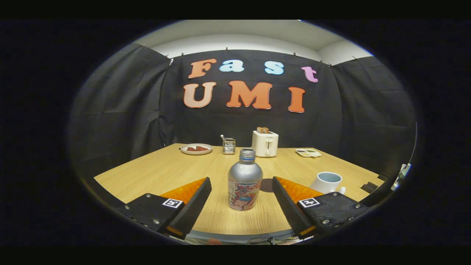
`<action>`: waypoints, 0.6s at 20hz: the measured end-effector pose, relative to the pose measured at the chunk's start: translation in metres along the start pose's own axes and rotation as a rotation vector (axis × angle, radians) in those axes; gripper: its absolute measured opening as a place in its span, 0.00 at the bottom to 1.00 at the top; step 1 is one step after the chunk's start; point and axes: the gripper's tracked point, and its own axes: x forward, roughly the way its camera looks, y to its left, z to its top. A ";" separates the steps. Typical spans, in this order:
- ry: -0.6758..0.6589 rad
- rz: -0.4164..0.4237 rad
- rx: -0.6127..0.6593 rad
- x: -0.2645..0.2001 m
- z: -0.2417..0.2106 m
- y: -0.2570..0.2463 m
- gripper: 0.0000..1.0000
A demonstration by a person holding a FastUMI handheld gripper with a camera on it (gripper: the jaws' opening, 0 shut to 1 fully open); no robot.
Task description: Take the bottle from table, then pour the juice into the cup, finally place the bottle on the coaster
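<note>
A silver metal bottle (245, 180) with a colourful label stands upright on the wooden table (158, 173), uncapped at its neck. It is between my fingers, with a gap on each side, so neither finger touches it. My gripper (242, 189) is open. A white cup (327, 182) with a pale blue inside stands to the right, just beyond the right finger (290, 206). A dark round coaster (268, 185) lies on the table right behind the bottle, partly hidden by it and the right finger.
At the table's far edge stand a white toaster (265, 143) with bread in it, a small metal rack (228, 145), a plate (196, 148) with reddish food to the left and a small white tray (308, 152) to the right.
</note>
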 end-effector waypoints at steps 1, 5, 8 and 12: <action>0.020 -0.011 -0.001 0.003 -0.006 -0.003 0.98; 0.080 -0.025 0.000 0.021 -0.028 -0.010 0.99; 0.107 0.009 0.028 0.040 -0.041 -0.001 0.99; 0.105 0.003 0.040 0.062 -0.051 0.001 0.99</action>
